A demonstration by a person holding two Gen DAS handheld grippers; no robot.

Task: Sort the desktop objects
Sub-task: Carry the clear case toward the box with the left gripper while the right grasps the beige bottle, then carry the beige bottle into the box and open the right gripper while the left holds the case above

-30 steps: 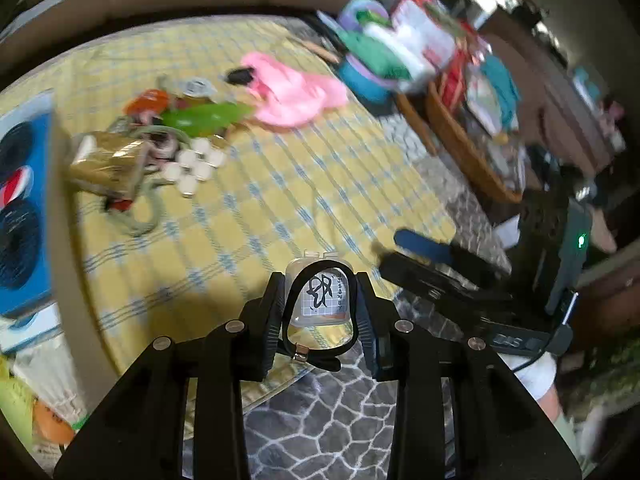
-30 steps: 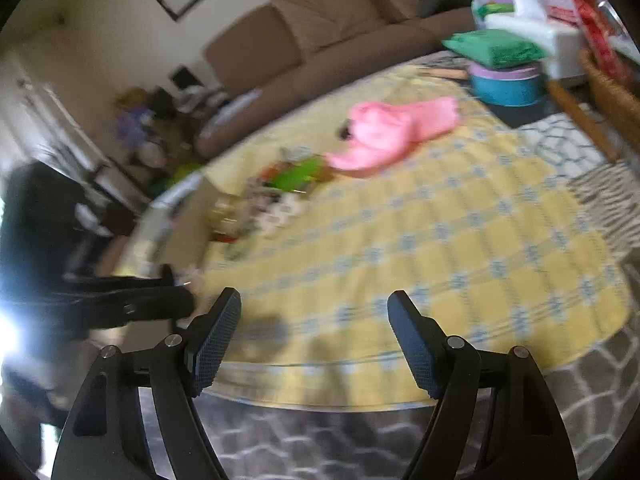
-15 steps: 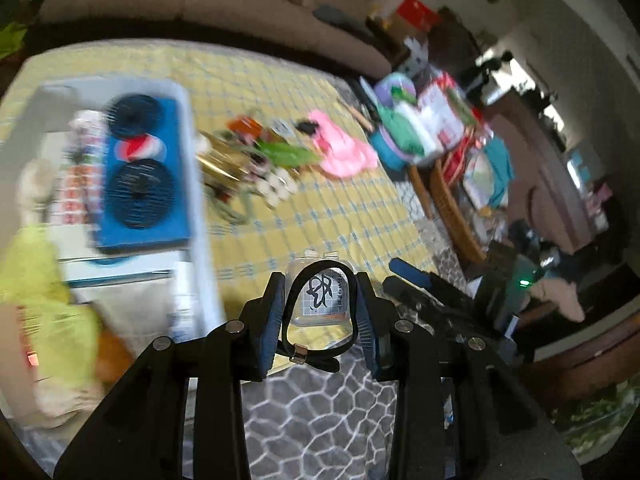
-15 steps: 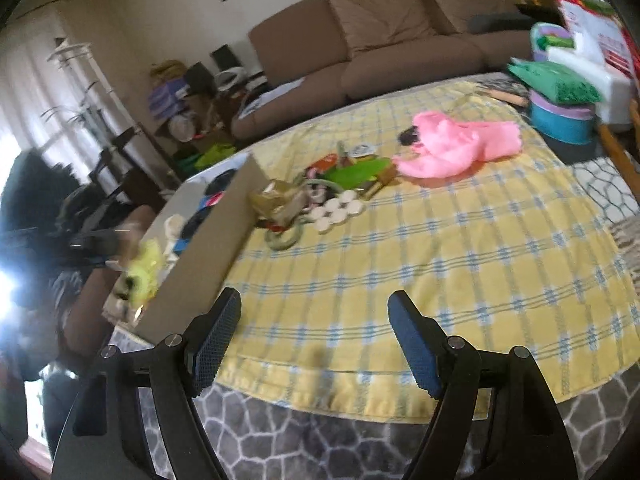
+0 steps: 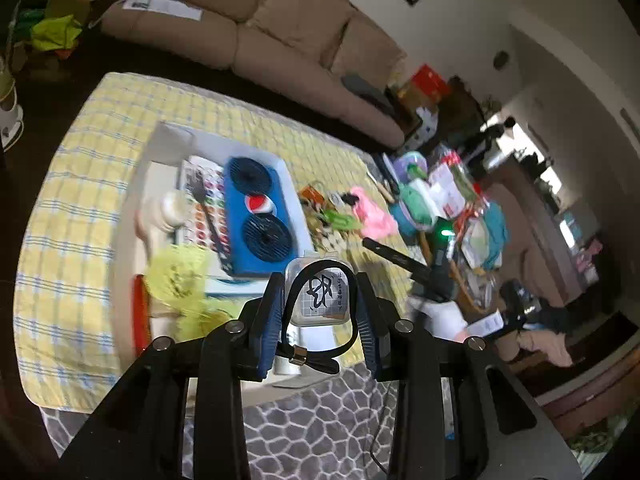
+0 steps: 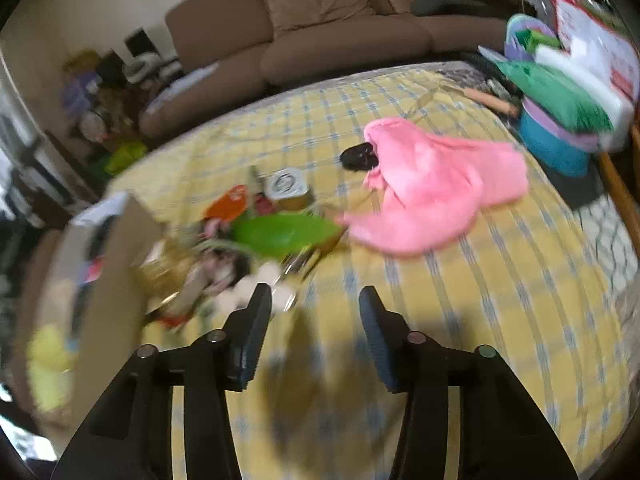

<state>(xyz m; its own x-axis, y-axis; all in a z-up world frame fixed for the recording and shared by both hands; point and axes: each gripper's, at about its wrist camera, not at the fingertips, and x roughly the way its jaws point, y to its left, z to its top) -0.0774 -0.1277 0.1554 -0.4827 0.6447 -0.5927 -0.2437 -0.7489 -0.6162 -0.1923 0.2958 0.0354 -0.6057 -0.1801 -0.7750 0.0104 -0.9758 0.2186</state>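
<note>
The left gripper [image 5: 320, 304] pinches a small clear box [image 5: 320, 296] with a black loop of strap around it, both blue pads tight against its sides. Over the last second this gripper has swung away from the loose pile and risen, so its camera now looks down on the white tray [image 5: 294, 192] at the near left part of the yellow checked tablecloth [image 5: 80, 184]. The tray already holds a blue speaker [image 5: 256, 212], a paint palette [image 5: 200, 200] and something yellow and fluffy [image 5: 180, 280]. The box hangs above the tray's near edge, not yet set down, so the carry looks almost finished and the release is probably the next step; a free spot near the front of the tray seems the likely place.

The right gripper [image 6: 314, 332] has its fingers spread wide with nothing between them. It has moved forward and lower toward the pile of small things [image 6: 240, 248] in the middle of the cloth: a green leaf-shaped piece [image 6: 284, 232], white round pieces [image 6: 256, 284] and a small tin [image 6: 286, 186]. The pink cloth [image 6: 432, 188] lies just right of the pile. This suggests the right hand is lining up the next pick while the left delivers. The view is blurred by motion, so which piece it aims at I cannot tell
</note>
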